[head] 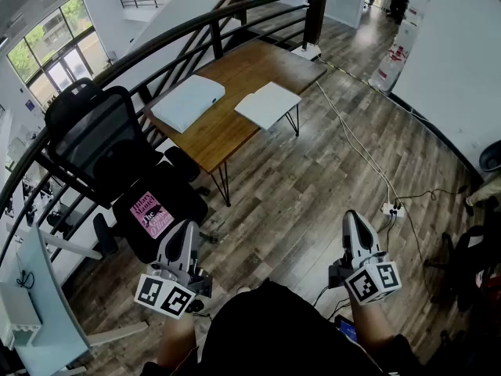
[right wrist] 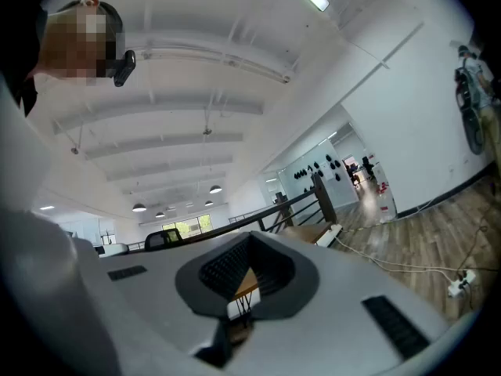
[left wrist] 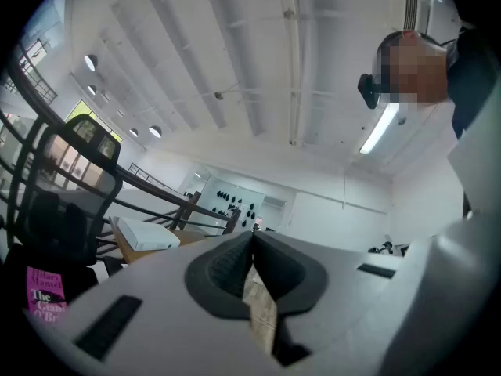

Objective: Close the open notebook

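Lying flat and white at the near right corner of the wooden surface (head: 235, 65), one corner poking past its edge, the sheet-like thing I take for the notebook (head: 268, 104) is well out of my reach. From here I cannot tell for sure that its cover is open. A thicker white block (head: 188, 103) sits on the left part of the same surface, apart from it. A black office chair (head: 102, 147) stands off the surface's left end, so I judge my easiest way in is over the floor at its front right. My left tool (head: 186, 229) and right tool (head: 354, 216) hang at my waist, far short of the surface. Each has its jaws pressed together on nothing, as there is nothing to grip until I walk up.
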The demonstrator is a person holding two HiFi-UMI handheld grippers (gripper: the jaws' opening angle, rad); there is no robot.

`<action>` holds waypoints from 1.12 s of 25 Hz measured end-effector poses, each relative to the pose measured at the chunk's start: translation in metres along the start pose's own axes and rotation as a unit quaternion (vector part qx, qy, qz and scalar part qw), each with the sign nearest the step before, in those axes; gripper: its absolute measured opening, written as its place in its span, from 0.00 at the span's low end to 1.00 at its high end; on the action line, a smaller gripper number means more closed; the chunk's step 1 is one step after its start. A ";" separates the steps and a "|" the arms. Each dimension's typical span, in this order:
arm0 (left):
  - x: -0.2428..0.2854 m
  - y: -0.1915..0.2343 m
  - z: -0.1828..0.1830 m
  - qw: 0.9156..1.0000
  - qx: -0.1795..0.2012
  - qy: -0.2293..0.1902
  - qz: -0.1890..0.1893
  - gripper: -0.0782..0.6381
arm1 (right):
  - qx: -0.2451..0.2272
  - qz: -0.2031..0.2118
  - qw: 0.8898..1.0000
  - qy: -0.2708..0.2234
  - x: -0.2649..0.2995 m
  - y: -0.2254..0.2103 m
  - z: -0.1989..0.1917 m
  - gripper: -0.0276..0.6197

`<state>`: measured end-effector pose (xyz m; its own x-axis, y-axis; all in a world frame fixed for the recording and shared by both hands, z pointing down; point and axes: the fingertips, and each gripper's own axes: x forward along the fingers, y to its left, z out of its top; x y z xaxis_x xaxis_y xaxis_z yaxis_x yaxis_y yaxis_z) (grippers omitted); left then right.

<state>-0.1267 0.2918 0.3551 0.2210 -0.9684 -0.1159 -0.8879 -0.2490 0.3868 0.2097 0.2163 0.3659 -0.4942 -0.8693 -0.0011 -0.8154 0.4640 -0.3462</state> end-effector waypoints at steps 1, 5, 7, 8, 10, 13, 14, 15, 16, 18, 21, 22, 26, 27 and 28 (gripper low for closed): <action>0.000 0.001 -0.001 1.000 -0.004 -0.001 -0.002 0.13 | -0.001 0.000 1.000 -0.001 0.000 -0.001 0.000 0.03; 0.004 0.001 -0.007 1.000 -0.009 0.001 -0.004 0.13 | 0.005 -0.002 1.000 -0.007 0.001 -0.009 0.000 0.03; 0.004 -0.001 -0.011 1.000 -0.004 0.007 -0.003 0.13 | 0.011 -0.003 1.000 -0.006 0.000 -0.012 0.000 0.03; 0.005 -0.003 -0.012 1.000 -0.003 0.009 -0.004 0.13 | 0.013 -0.002 1.000 -0.004 0.000 -0.012 -0.001 0.03; 0.006 -0.003 -0.012 1.000 -0.002 0.011 -0.004 0.13 | 0.014 0.007 1.000 0.001 0.000 -0.009 -0.004 0.03; 0.005 -0.005 -0.012 1.000 0.002 0.013 -0.003 0.13 | 0.000 0.022 1.000 0.016 -0.002 0.000 -0.010 0.04; 0.004 -0.006 -0.013 1.000 0.005 0.014 -0.005 0.13 | -0.011 0.022 0.999 0.022 -0.003 0.002 -0.012 0.04; 0.005 -0.007 -0.014 1.000 0.008 0.015 -0.008 0.13 | -0.022 0.020 0.999 0.027 -0.002 0.002 -0.014 0.04; 0.007 -0.007 -0.013 1.000 0.011 0.016 -0.010 0.13 | -0.031 0.016 0.999 0.029 0.000 0.003 -0.014 0.04; 0.010 -0.009 -0.014 1.000 0.016 0.016 -0.015 0.13 | -0.037 0.007 0.999 0.028 0.002 0.001 -0.014 0.04; 0.012 -0.020 -0.017 0.999 0.021 0.015 -0.034 0.13 | -0.042 0.005 0.999 0.013 -0.004 -0.001 -0.004 0.06; 0.012 -0.024 -0.017 0.999 0.026 0.015 -0.040 0.13 | -0.043 0.013 0.999 0.003 -0.005 0.002 0.001 0.13; 0.017 -0.030 -0.011 0.998 0.050 0.003 -0.044 0.36 | -0.056 0.042 0.997 -0.027 -0.009 0.019 0.017 0.45; 0.019 -0.030 -0.011 0.998 0.052 0.003 -0.043 0.43 | -0.062 0.047 0.997 -0.028 -0.009 0.022 0.018 0.49; 0.021 -0.029 -0.011 0.998 0.055 0.004 -0.042 0.49 | -0.066 0.051 0.996 -0.025 -0.008 0.024 0.017 0.52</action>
<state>-0.0918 0.2787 0.3510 0.2996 -0.9442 -0.1366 -0.9049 -0.3266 0.2729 0.1987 0.2315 0.3420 -0.5641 -0.8221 -0.0771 -0.7956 0.5661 -0.2155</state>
